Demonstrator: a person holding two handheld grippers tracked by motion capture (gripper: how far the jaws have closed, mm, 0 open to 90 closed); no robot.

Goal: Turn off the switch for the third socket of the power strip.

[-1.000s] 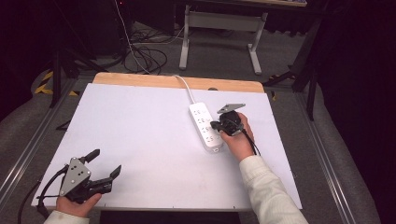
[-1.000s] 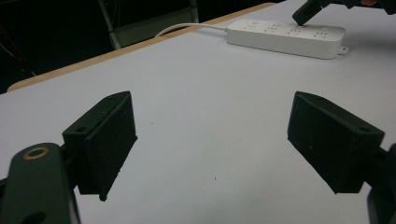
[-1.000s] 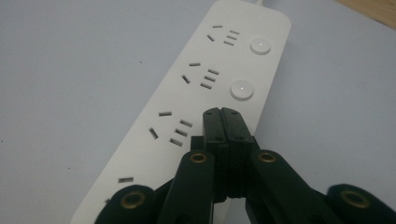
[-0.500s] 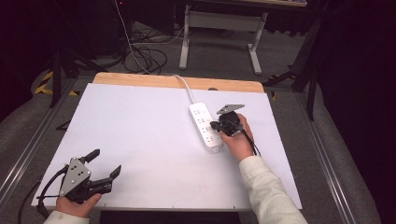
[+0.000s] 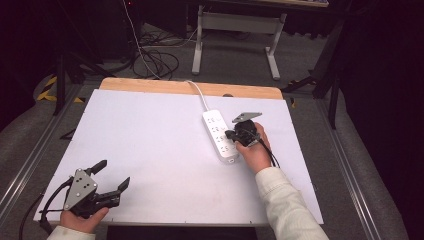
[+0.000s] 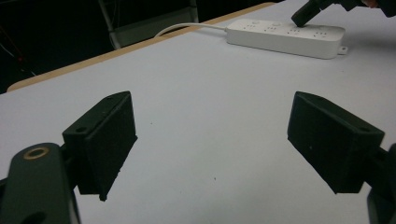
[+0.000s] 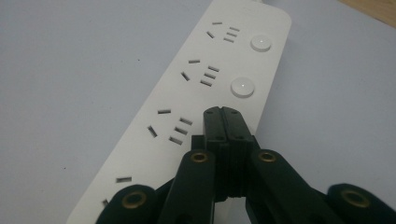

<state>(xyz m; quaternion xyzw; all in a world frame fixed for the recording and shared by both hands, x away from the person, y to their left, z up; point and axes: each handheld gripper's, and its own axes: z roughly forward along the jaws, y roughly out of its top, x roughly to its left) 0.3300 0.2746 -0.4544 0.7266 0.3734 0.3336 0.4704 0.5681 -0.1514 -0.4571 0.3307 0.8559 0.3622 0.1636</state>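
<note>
White bench (image 5: 150, 150), and the power strip (image 5: 220, 136) lies right of centre, long axis running near to far. Right gripper (image 5: 231, 135), fingers together, presses its third button row; left gripper (image 5: 112, 175), fingers apart, idles at the near-left corner.

My left tool (image 6: 212, 149) gapes wide over the white bench (image 6: 201, 93); a power strip (image 6: 285, 35) lies far ahead.

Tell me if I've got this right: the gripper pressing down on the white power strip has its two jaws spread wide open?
Not quite. The right gripper on the power strip has its jaws shut tight together, as the right gripper view shows. The wide-open one is the left gripper, off at the table's near corner.
</note>
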